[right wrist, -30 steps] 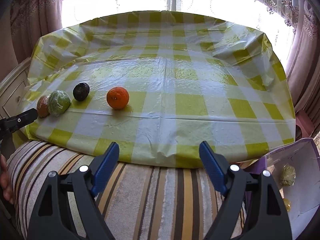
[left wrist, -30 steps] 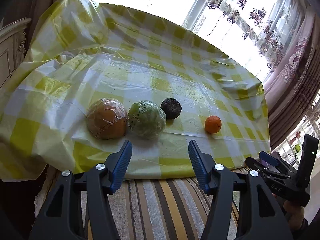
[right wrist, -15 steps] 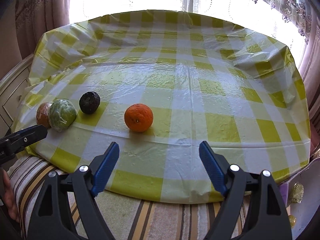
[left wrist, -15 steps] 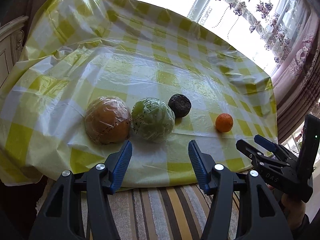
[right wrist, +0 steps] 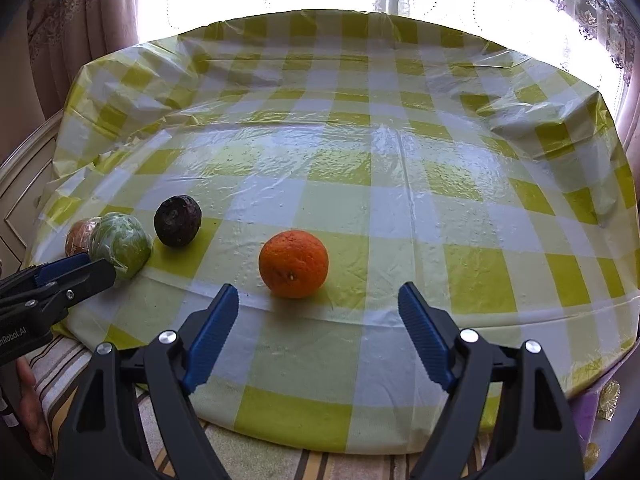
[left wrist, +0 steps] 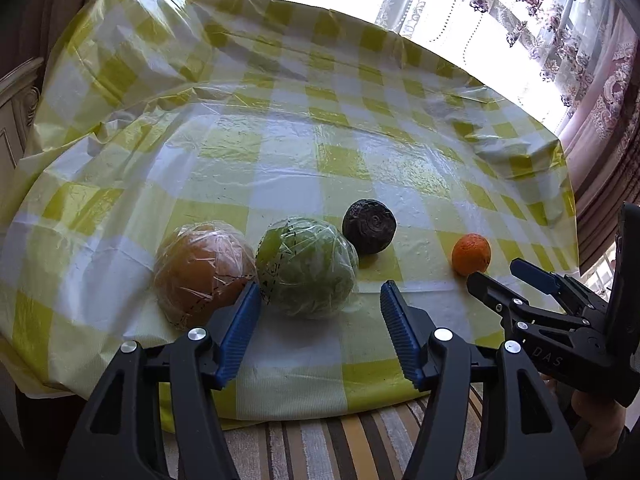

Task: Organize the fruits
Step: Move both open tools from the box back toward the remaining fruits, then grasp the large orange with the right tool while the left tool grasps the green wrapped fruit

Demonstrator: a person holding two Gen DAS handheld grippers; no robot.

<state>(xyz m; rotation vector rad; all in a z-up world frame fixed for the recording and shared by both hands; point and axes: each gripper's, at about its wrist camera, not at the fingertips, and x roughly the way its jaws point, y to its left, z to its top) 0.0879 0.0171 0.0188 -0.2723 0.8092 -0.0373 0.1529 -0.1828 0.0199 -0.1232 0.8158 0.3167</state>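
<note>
Both grippers have come closer to the table since a second ago, so the fruits loom larger in each view. Four fruits sit in a row near the front edge of the table (right wrist: 480, 208). At far left lies an orange-brown round fruit wrapped in clear film (left wrist: 204, 272), touching a green round fruit wrapped in film (left wrist: 308, 268) with dotted black marks on its wrap. Just right of that and slightly farther back sits a dark, wrinkled purple-black fruit (left wrist: 369, 226), then, well apart to the right, a bare orange (right wrist: 293, 264) with pebbled skin.

The left gripper (left wrist: 316, 320) hovers with its blue-padded jaws spread apart, framing the green fruit and touching nothing. The right gripper (right wrist: 318, 320) also hangs with jaws wide apart, empty, just in front of the orange.

White letters "DAS" show on the right gripper's body in the left view; "nRobot.AI" reads on the left gripper's body in the right view.

A glossy yellow-and-white checked plastic cloth (left wrist: 340, 160) covers the table, creased at its far edge. A striped fabric surface (right wrist: 260, 456) lies in front. Bright windows with patterned curtains (left wrist: 600, 92) stand behind.
</note>
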